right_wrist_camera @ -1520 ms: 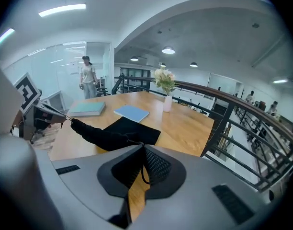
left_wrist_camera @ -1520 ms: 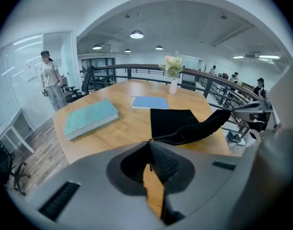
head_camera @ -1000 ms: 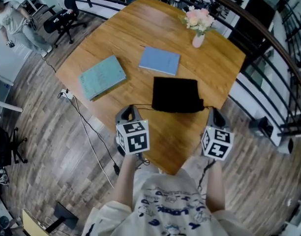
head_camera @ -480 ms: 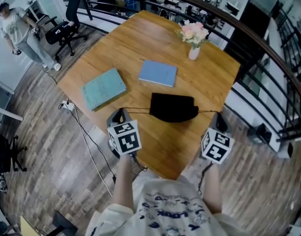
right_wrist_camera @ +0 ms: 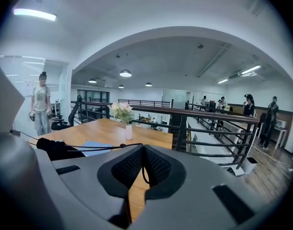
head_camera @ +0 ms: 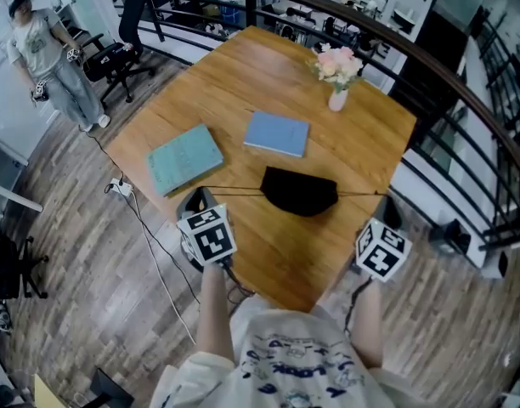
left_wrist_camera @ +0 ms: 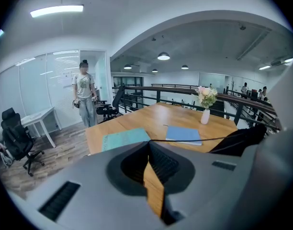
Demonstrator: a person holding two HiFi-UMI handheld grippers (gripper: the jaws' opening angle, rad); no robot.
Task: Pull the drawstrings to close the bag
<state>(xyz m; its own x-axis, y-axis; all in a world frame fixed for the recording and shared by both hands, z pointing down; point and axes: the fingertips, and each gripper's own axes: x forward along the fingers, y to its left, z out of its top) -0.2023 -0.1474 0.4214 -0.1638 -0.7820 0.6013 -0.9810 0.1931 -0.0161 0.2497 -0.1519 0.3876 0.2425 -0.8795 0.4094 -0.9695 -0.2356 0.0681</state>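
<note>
1. At the far left, a person (head_camera: 52, 58) stands on the wood floor beside an office chair (head_camera: 115, 53), well apart from the table (head_camera: 243, 75).
2. A teal book (head_camera: 184, 158) lies flat on the table's left part.
3. Just nearer than it, the left gripper (head_camera: 197, 197) points toward the table's middle. Its jaws are pressed together on the left drawstring (head_camera: 234, 189). In the left gripper view, the cord leaves the fingertips and runs straight to the bag.
4. A blue book (head_camera: 277, 133) lies near the table's centre, just beyond the bag.
5. The black bag (head_camera: 300, 191) sits over the near part of the table, between the two grippers and closer to the right one. It looks bunched. Its long axis runs left to right, in line with both cords, which leave from its two ends. I cannot tell which way its mouth faces.
6. A white vase of pink flowers (head_camera: 338, 70) stands upright near the far right edge.
7. The right drawstring (head_camera: 360, 193) stretches taut from the bag's right end.
8. The right gripper (head_camera: 386, 209) is off the table's right edge. Its jaws are closed on that cord, which shows between the pads in the right gripper view.
</note>
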